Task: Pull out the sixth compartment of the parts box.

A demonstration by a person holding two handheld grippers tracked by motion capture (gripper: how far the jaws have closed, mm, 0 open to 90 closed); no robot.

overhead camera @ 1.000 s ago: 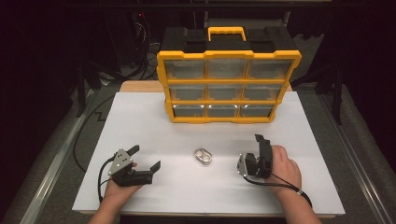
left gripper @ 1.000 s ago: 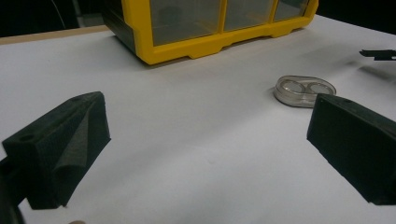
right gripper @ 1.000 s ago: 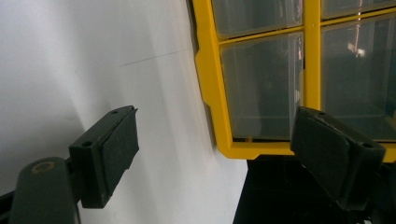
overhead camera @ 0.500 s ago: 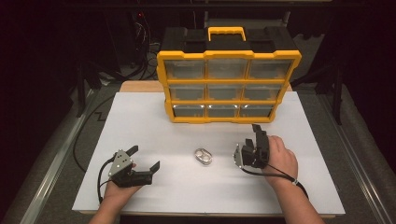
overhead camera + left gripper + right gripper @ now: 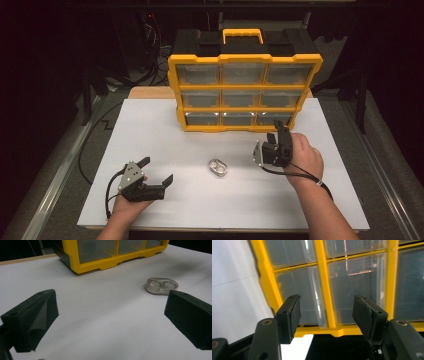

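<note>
Right gripper [image 5: 274, 140]: jaws gaping, holding nothing, pointing at yellow drawer organizer [image 5: 244, 90], centre frame.
Left gripper [image 5: 156, 171]: jaws spread, empty, lower left.
Clear plastic case [image 5: 218, 167]: lying mid-table between grippers.

Count of things on the table

There is one yellow drawer cabinet [image 5: 244, 92] with nine clear drawers, three rows of three, and one yellow handle [image 5: 242, 35] on top. One small clear case [image 5: 218, 167] lies on the one white board [image 5: 150, 130]. Two grippers are there, the left gripper [image 5: 156, 172] and the right gripper [image 5: 275, 131], each with two black jaws.
</note>
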